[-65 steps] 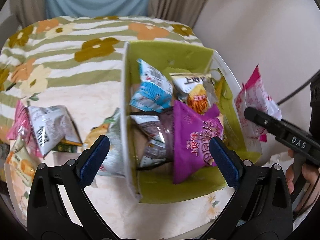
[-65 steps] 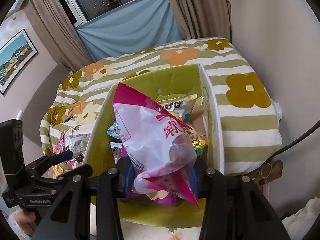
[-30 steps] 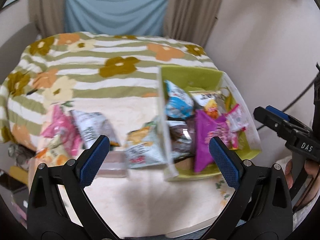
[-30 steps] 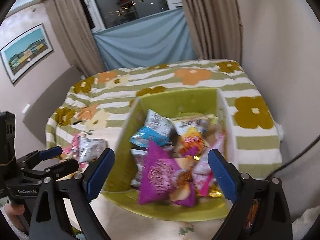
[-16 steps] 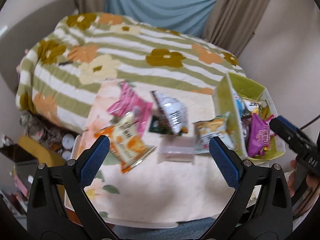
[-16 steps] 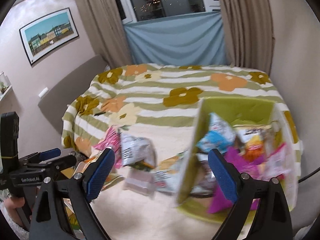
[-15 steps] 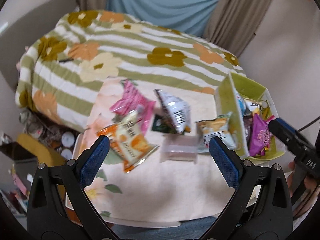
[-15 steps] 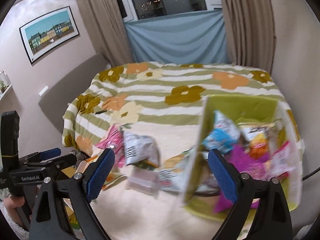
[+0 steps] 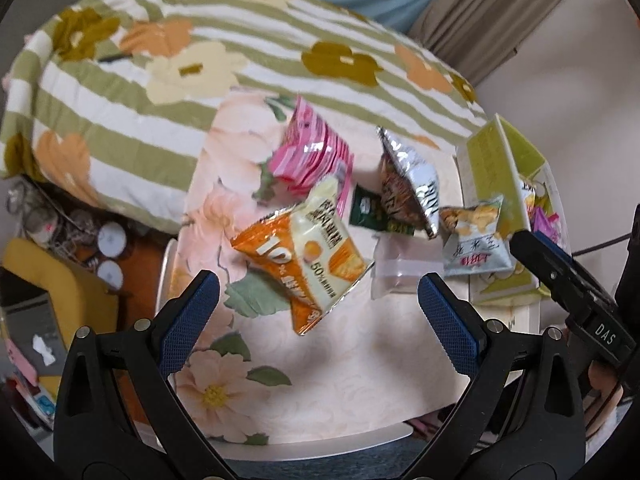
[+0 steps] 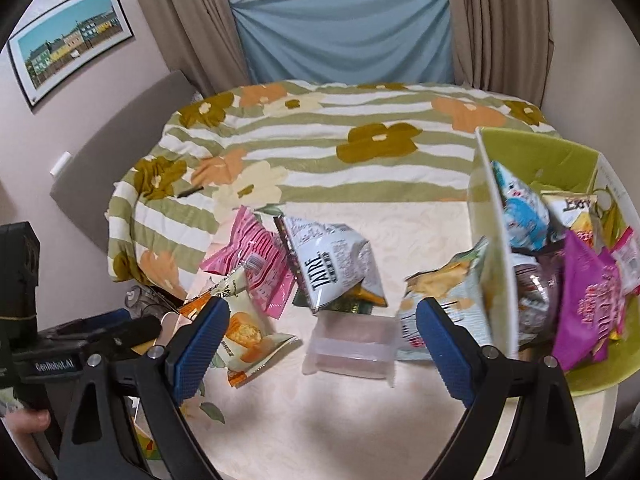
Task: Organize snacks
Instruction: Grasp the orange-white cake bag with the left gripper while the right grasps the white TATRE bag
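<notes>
Green box at the right end of the worktop, already part filled: a blue-and-white packet, a purple bag, a yellow-and-white bag, a pink-edged one at the far side. Left to do, by my reckoning: six items loose on the worktop. Orange-and-white bag, print reads "10" and "50%". Pink striped packet behind it. Silver bag, lettering looks like "TAIRE", not sure. A dark green packet tucked under that one, label too small. Clear plastic tub in the middle. Pale chip bag leaning against the box's outer wall, its red characters too blurred to read. Left hand-held gripper wide apart, nothing between the pads, hovering over the orange-and-white bag. Right hand-held gripper likewise spread and empty, above the tub. Tool markings: "DAS" on the right one, "GenRobot.AI" on the left.
</notes>
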`<state>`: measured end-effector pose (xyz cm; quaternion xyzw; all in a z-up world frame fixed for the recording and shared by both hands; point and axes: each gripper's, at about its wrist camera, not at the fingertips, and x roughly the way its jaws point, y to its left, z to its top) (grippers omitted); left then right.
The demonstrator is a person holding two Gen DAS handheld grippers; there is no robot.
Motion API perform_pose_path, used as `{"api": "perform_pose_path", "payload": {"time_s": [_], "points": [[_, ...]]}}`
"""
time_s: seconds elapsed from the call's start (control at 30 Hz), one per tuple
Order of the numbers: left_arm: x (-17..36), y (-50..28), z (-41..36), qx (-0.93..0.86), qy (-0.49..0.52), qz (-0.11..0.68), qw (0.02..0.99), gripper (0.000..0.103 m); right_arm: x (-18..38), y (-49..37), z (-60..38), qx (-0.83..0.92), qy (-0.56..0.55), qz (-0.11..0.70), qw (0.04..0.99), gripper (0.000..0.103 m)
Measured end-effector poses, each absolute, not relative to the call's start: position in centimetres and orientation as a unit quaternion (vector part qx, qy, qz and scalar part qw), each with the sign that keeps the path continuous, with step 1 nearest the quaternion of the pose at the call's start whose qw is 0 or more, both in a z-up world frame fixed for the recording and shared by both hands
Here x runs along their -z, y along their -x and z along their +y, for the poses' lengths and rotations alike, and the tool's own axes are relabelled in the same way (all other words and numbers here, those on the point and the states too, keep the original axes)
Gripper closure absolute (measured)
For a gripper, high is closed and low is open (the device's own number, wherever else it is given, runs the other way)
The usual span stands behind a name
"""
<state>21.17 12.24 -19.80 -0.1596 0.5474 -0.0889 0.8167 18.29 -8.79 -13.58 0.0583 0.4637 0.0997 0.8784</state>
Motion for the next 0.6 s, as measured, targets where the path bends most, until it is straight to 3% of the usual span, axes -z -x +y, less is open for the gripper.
{"api": "perform_pose_path", "payload": {"time_s": [0.6], "points": [[27.5, -25.6, 11.2, 0.048, 0.225, 0.6, 0.766, 0.004, 20.2, -27.0, -5.5, -0.134, 0.009, 0.553, 0.822, 0.01]]}}
